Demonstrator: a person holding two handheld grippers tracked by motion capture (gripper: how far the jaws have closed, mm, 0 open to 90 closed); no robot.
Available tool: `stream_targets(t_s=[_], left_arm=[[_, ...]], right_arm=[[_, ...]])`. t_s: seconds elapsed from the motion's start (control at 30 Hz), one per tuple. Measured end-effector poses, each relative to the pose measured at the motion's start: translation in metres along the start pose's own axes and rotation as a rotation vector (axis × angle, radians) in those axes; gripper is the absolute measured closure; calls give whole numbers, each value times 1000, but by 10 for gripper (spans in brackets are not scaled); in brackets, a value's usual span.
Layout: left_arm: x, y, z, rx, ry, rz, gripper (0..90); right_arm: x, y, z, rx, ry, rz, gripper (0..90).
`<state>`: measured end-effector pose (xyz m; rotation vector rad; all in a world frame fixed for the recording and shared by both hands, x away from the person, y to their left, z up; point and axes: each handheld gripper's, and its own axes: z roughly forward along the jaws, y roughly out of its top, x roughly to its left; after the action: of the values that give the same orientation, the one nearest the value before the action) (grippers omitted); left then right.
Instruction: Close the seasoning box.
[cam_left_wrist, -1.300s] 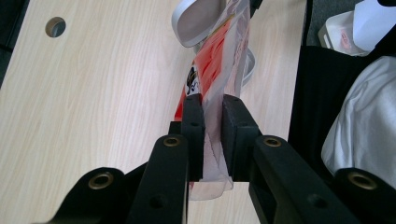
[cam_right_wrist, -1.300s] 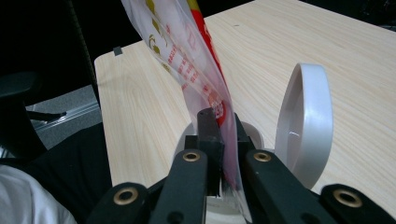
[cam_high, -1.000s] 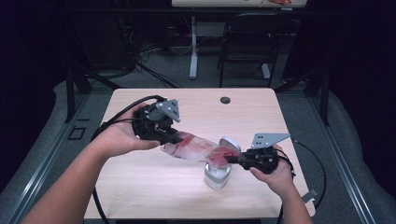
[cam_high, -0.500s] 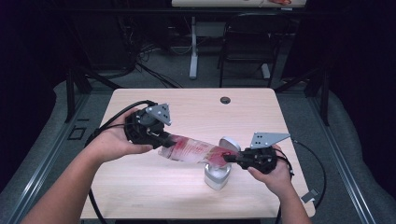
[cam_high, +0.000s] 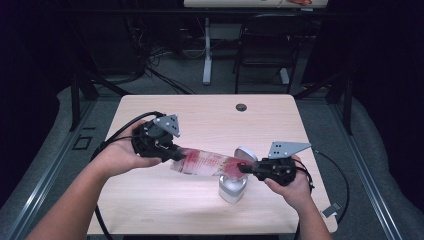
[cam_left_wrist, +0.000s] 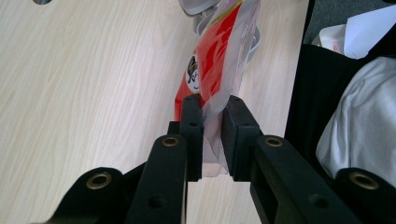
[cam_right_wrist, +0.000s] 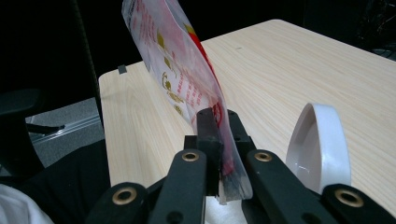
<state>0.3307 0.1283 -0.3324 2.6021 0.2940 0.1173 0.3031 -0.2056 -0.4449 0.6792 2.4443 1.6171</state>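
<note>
Pouch: glossy red-and-clear plastic pouch (cam_high: 205, 163), crinkled, stretched level between both tongs, centre of frame, above the tabletop.
Left tongs (cam_high: 172, 153): black jaws clamped on the pouch's left end.
Right tongs (cam_high: 243, 169): pinched tight on its right end.
Container: white, round-lidded container (cam_high: 233, 186) standing below the pouch's right end.
Tabletop: pale wood-grain tabletop (cam_high: 210, 115).
Change: left hand sits lower and further left than before; pouch lies flatter.
Room: upper half bare up to one dark grommet (cam_high: 241, 107).
</note>
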Motion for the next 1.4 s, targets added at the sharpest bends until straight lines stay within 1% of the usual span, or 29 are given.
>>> stream_targets(t_s=[0.07, 0.13, 0.17, 0.23, 0.53, 0.6, 0.73, 0.83, 0.87, 1.0, 1.1, 1.27, 1.37, 1.4], left_arm=[[0, -2, 0, -5, -1, -6, 798], [0, -3, 1, -5, -1, 0, 799], [0, -4, 1, -7, -6, -7, 801], [0, -5, 1, -4, -10, -6, 807], [0, -8, 1, -6, -4, -9, 810], [1, -10, 1, -9, -3, -13, 810], [1, -15, 3, -18, -7, -26, 810], [2, -19, 3, -21, -8, -32, 809], [3, -20, 3, -20, -7, -26, 809], [3, -26, 5, -33, -10, -41, 808], [4, -29, 5, -40, -13, -43, 807], [4, -33, 7, -44, -14, -51, 806], [5, -34, 7, -46, -19, -55, 805], [5, -35, 8, -47, -19, -55, 805]], right_arm=[[0, 0, 0, -5, 2, 2, 884], [0, 0, 0, -7, 3, 1, 883], [0, 0, 1, -9, 3, 2, 881], [1, 0, 1, -12, 4, 2, 874], [-1, -1, 0, -27, 10, 16, 833], [-2, -2, 0, -28, 4, 12, 814], [-3, -4, 0, -34, 11, 22, 798], [-4, -4, 1, -29, 17, 20, 781], [-4, -5, 2, -30, 21, 21, 775], [-5, -7, 4, -25, 31, 19, 746], [-5, -8, 4, -30, 32, 14, 697], [-5, -9, 6, -23, 45, 10, 667], [-5, -9, 7, -16, 42, 1, 658], [-4, -9, 8, -17, 33, -2, 641]])
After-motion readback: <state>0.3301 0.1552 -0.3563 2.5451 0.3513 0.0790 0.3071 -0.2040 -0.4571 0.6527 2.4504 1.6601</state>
